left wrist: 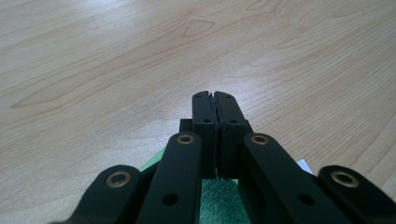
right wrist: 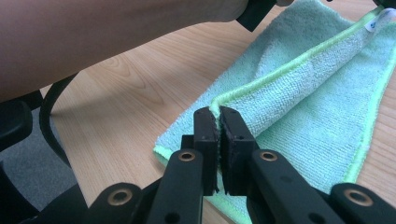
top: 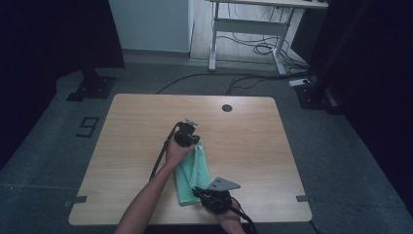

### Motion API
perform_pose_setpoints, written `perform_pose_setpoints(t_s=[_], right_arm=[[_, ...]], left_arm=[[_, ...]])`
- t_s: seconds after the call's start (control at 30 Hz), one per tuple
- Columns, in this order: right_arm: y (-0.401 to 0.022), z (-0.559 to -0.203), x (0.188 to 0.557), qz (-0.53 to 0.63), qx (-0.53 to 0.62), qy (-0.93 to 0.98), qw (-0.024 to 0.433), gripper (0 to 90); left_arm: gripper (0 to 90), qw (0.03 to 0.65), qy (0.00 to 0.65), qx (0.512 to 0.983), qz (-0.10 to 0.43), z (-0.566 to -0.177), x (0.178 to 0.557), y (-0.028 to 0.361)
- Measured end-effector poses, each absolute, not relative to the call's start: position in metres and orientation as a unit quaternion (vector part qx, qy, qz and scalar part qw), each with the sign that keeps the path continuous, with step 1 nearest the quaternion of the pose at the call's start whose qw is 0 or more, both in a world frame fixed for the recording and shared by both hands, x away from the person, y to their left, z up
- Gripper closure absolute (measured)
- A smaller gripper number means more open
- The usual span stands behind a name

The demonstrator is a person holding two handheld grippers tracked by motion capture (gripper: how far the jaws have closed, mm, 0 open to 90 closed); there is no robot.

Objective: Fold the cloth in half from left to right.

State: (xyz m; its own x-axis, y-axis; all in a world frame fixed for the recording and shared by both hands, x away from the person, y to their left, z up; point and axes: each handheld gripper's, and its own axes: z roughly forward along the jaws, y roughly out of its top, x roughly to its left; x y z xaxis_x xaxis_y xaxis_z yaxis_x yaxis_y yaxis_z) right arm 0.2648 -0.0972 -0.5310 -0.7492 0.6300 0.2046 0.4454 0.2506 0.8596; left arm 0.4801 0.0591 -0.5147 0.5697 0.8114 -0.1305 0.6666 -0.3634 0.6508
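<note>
Mid-fold, both claws pinch a green microfibre cloth (top: 192, 171) at centre frame: left claw (top: 191, 139) upper, right claw (top: 207, 195) lower. Next, probably laying the raised edge flat on the worktop (top: 131, 141).

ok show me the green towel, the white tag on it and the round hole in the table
green towel (right wrist: 322, 112): right gripper view, its flat lower layer.
white tag (right wrist: 379, 22): right gripper view, at the folded edge's far end.
round hole (top: 227, 107): high view, its dark centre near the table's far edge.
</note>
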Motion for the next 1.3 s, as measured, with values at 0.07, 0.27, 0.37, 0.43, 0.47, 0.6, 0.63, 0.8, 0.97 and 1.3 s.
perform_pose_setpoints(t_s=[0.07, 0.27, 0.37, 0.43, 0.47, 0.6, 0.63, 0.8, 0.97, 1.3], right_arm=[[-0.097, -0.532, 0.265, 0.505, 0.344, 0.786, 0.090, 86.1], [-0.100, -0.534, 0.267, 0.502, 0.349, 0.786, 0.088, 86.0], [-0.101, -0.536, 0.267, 0.500, 0.352, 0.787, 0.088, 86.0], [-0.102, -0.537, 0.267, 0.499, 0.354, 0.786, 0.088, 86.0], [-0.103, -0.537, 0.267, 0.498, 0.356, 0.786, 0.087, 85.9], [-0.105, -0.540, 0.268, 0.495, 0.361, 0.786, 0.084, 85.7], [-0.106, -0.540, 0.268, 0.495, 0.363, 0.785, 0.081, 85.7], [-0.111, -0.541, 0.267, 0.496, 0.371, 0.781, 0.081, 85.6], [-0.117, -0.544, 0.267, 0.492, 0.382, 0.779, 0.080, 85.1], [-0.130, -0.547, 0.266, 0.486, 0.399, 0.773, 0.079, 83.6]], left_arm=[[87.8, 0.336, 0.450, 0.821, 0.106, -0.516, 0.481, 0.057], [87.1, 0.330, 0.453, 0.822, 0.103, -0.523, 0.483, 0.054], [86.7, 0.328, 0.455, 0.822, 0.102, -0.525, 0.485, 0.053], [86.6, 0.327, 0.457, 0.821, 0.102, -0.527, 0.486, 0.053], [86.5, 0.327, 0.458, 0.820, 0.102, -0.527, 0.486, 0.053], [86.4, 0.327, 0.459, 0.819, 0.103, -0.527, 0.486, 0.053], [86.3, 0.327, 0.458, 0.820, 0.103, -0.527, 0.486, 0.053], [85.9, 0.325, 0.457, 0.821, 0.103, -0.528, 0.486, 0.052], [85.6, 0.323, 0.455, 0.824, 0.102, -0.531, 0.486, 0.050], [85.1, 0.321, 0.453, 0.825, 0.104, -0.531, 0.485, 0.050]])
